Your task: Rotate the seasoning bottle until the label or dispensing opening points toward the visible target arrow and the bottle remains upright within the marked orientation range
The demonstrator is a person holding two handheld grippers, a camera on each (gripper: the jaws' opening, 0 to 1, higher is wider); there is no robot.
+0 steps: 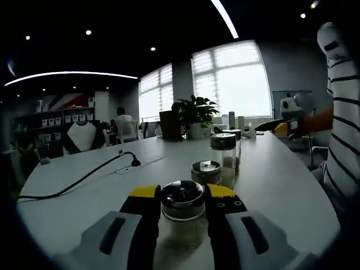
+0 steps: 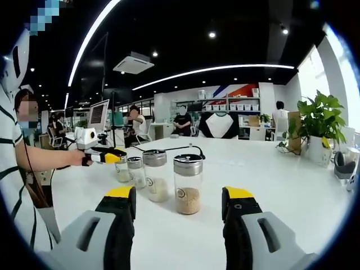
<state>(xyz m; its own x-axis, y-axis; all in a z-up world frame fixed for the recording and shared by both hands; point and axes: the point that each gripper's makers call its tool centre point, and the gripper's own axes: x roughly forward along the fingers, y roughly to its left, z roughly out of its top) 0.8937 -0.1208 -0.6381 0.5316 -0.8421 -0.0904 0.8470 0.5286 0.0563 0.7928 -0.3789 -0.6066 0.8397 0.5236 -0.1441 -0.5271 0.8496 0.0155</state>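
in the left gripper view the left gripper (image 1: 183, 211) has its two yellow-tipped jaws set either side of a short glass seasoning bottle (image 1: 183, 216) with a dark metal lid. the jaws sit close against the bottle's sides at lid and shoulder height, pinching it, and the bottle stands upright on the white tabletop (image 1: 281, 185). pale seasoning fills its lower part.

just beyond that bottle, further along the tabletop, stand a second low bottle (image 1: 206, 171) and a taller bottle (image 1: 224, 157), both upright, with one more lidded bottle partly hidden behind the taller one. a black cable (image 1: 84, 177) runs across the tabletop well to the side of the held bottle. a potted plant (image 1: 194, 115) stands at the far end of the tabletop before the bright windows.

in the right gripper view the right gripper (image 2: 179, 211) has its jaws spread wide, holding and touching nothing. the bottles stand in a row on the tabletop beyond its tips: the nearest bottle (image 2: 187, 184), with tan grains inside, stands between the two jaws in the picture but clear ahead of them. the far end of the row, where the left gripper reaches in held by a person's hand (image 2: 73, 158), has the small bottle between that gripper's yellow tips. a striped sleeve (image 2: 14, 163) shows at the edge. no arrow mark can be made out on the tabletop.
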